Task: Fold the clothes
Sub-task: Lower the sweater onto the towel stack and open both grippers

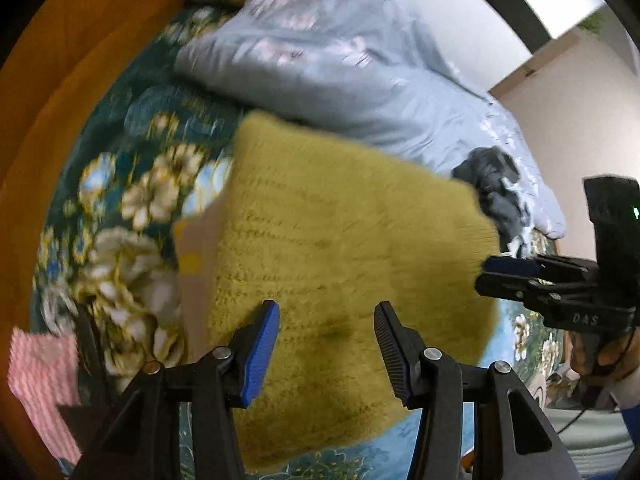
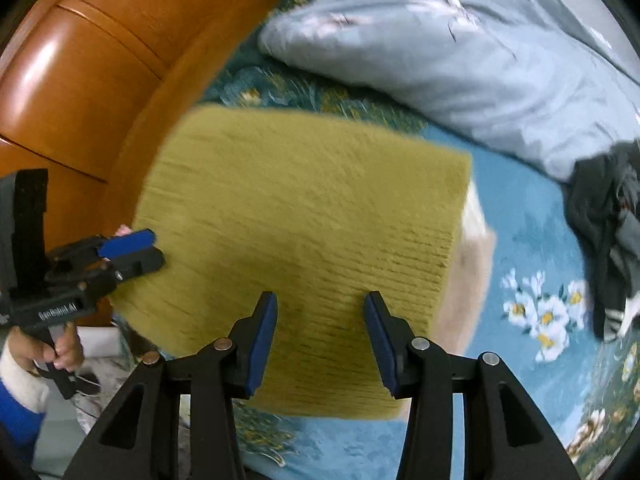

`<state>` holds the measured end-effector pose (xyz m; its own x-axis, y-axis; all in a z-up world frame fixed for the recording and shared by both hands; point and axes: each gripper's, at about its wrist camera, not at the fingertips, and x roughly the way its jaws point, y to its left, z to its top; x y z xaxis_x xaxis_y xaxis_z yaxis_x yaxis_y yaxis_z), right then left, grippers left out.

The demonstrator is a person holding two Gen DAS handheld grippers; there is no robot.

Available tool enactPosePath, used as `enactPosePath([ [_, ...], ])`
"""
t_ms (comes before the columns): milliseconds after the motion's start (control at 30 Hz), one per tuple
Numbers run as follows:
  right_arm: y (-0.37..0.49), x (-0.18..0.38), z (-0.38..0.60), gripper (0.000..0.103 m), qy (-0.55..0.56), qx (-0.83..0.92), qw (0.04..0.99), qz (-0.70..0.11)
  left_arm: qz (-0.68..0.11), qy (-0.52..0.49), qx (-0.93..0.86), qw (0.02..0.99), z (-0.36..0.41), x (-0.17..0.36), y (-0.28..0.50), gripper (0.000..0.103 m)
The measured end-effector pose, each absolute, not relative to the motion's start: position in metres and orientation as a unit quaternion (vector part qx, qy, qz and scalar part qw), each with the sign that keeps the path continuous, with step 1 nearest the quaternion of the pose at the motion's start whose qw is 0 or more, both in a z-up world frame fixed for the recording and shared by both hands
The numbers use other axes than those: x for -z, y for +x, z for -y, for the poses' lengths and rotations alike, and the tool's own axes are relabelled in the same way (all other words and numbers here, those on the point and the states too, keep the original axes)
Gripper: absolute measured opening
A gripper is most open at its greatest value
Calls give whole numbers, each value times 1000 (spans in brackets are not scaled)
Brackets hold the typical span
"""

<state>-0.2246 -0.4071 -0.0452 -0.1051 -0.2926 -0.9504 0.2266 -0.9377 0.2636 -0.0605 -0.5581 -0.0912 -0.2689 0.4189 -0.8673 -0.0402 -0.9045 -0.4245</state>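
Olive-green knit sweater (image 1: 340,220) lies folded on the bed, roughly centre of both views, over the floral teal bedsheet (image 1: 132,184). A beige flat item (image 2: 468,280) sticks out from under the sweater's edge; can't tell what it is. Heavy motion blur in both views.

Left tongs (image 1: 326,344) at bottom centre of the left wrist view: fingers spread apart, released, nothing between the blue pads, near edge of the sweater behind them. Right tongs (image 2: 320,336) at bottom centre of the right wrist view: same, fingers parted, gripping nothing, sweater behind.

In the left wrist view the right tongs come in from the right edge, tips at the sweater's right corner. In the right wrist view the left tongs come in from the left edge, tips at the sweater's left corner; a hand (image 2: 60,352) grips the handle, white cuff and blue sleeve below it.

Light blue floral duvet (image 1: 340,60) bunched across the top of the frame, beyond the sweater. Dark grey garment (image 1: 492,184) crumpled at right, beside the duvet. Orange wooden bed board (image 2: 80,80) upper left. Pink-and-white striped cloth (image 1: 40,368) lower left.
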Motion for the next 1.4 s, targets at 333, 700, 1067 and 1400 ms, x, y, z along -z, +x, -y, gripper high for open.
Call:
enactPosePath([
  [333,-199,62,410,48,615,772,154,35,186,-560,-793,152,574,124,-52,53],
  [700,-202,59,417,49,627,765,148,26,152,-572,-795,134,555,111,-48,60],
  [1067,-178,46,408,49,635,759,138,42,118,-582,-797,110,543,96,-33,63],
  [1400,-104,47,389,67,640,760,104,44,112,-538,-832,82,536,61,19,82],
])
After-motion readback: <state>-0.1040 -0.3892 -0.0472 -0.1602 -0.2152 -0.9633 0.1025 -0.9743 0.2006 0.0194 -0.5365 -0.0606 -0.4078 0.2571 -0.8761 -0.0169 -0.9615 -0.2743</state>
